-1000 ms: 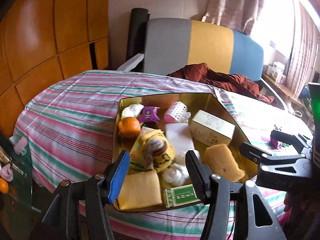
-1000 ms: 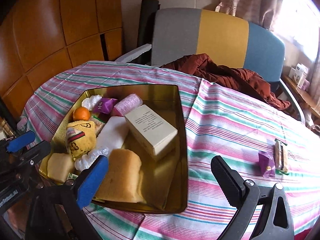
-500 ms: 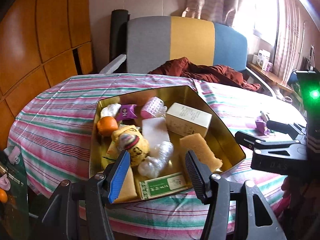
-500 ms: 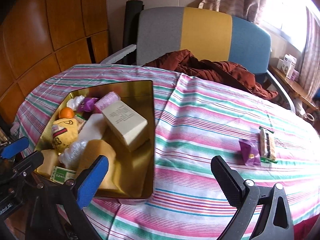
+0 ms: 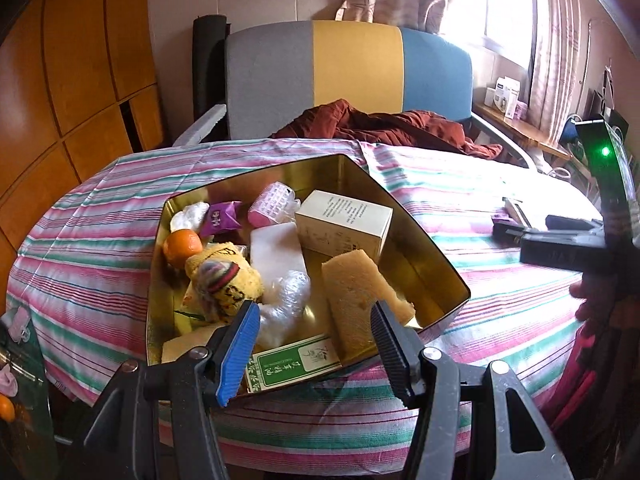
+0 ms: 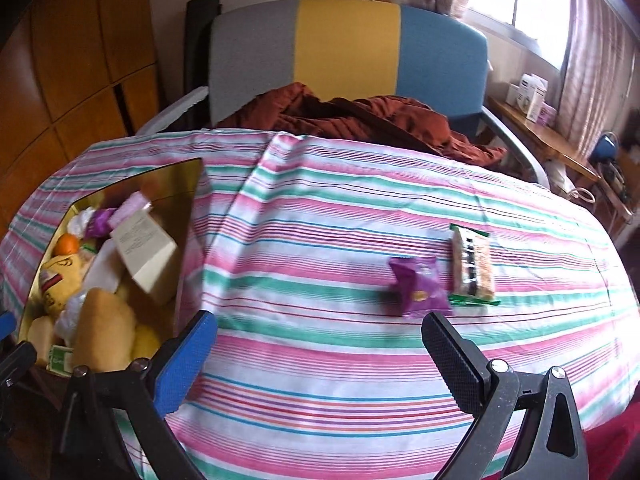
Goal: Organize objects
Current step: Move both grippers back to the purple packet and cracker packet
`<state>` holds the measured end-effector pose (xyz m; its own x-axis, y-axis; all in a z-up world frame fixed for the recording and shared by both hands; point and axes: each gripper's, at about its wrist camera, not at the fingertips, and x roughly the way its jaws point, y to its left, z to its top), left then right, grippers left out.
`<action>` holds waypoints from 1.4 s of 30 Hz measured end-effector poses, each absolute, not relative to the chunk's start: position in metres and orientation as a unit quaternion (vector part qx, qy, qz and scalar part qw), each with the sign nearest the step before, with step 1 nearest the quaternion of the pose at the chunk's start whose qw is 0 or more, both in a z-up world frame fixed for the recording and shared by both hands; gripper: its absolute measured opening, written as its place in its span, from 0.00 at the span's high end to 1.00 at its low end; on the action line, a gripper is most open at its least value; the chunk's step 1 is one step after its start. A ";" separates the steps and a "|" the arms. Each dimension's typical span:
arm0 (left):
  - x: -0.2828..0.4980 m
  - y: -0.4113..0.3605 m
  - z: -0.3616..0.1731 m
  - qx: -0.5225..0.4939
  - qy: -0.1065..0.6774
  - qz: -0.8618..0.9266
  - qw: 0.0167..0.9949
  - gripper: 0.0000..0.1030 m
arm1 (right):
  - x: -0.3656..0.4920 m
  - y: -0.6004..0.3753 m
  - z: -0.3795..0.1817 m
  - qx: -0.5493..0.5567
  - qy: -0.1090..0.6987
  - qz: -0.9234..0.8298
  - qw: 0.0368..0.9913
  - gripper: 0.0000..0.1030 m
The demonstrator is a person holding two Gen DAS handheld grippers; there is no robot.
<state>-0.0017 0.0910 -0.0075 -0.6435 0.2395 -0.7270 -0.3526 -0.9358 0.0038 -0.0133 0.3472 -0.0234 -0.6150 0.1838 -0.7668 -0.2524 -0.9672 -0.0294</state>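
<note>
Left wrist view: my left claw is spread, nothing between its fingers, low in the frame over the near edge of the gold tin. The tin fills the centre, on the striped tablecloth. Inside it: orange at left, yellow plush toy, cream box upper right, tan sponge, green-and-white packet at the near rim (partly behind my finger). My right claw shows at right edge.

Right wrist view: my right claw is spread wide and empty, bottom of frame. Purple snack pouch and snack bar lie side by side on the cloth, right of centre, just above my black finger. Tin sits at far left.
</note>
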 end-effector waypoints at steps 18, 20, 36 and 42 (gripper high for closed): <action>-0.001 0.126 0.000 -0.396 0.056 0.882 0.248 0.32 | -0.007 0.531 -0.008 -0.398 0.126 0.866 0.277 0.00; -0.002 0.133 0.000 -0.399 0.055 0.879 0.254 0.32 | -0.006 0.553 -0.012 -0.394 0.141 0.861 0.289 0.00; -0.024 0.263 -0.011 -0.442 0.102 0.818 0.353 0.26 | -0.004 0.589 -0.050 -0.423 0.228 0.829 0.285 0.00; -0.044 0.314 -0.030 -0.478 0.095 0.791 0.369 0.21 | -0.001 0.592 -0.050 -0.423 0.236 0.826 0.288 0.00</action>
